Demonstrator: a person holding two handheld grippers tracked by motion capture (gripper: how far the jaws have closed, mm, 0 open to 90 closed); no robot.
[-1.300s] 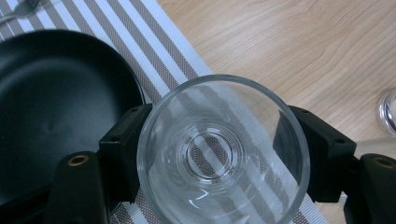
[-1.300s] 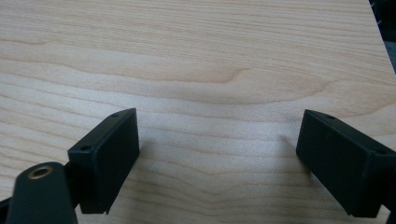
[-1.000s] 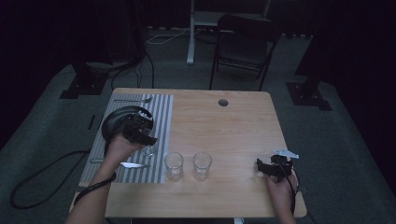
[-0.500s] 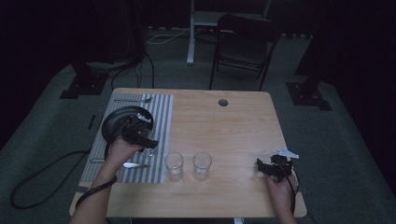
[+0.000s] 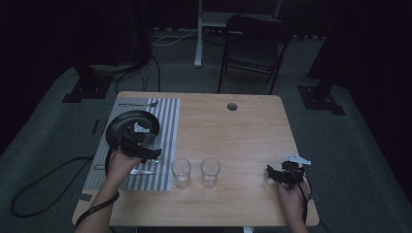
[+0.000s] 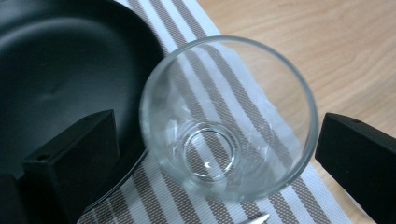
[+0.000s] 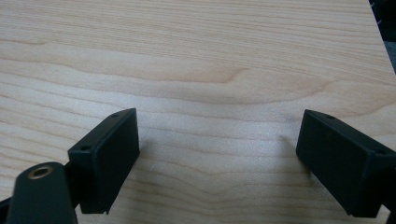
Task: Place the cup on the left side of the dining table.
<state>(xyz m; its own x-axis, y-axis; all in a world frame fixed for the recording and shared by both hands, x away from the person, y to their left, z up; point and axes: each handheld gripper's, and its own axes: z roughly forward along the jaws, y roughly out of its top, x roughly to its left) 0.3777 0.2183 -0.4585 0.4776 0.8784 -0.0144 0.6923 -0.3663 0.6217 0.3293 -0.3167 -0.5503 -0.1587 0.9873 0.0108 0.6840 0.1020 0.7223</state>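
Clear glass is sitting between the jaws of my left gripper [image 6: 215, 154]: a small round tumbler [image 6: 224, 116], upright on the grey-and-white striped placemat [image 6: 275, 116], just beside the black round plate [image 6: 60, 60]. The jaws are standing wide and apart from its wall. The high view is adding two more clear tumblers [image 5: 180, 172] on the light wooden table [image 5: 243, 126]. My right gripper [image 7: 219, 158] is hovering wide open above bare wood.

Beyond your wooden table [image 5: 252, 126], a dark folding chair [image 5: 255, 46] stands on grey carpet [image 5: 350, 145] in dim light.
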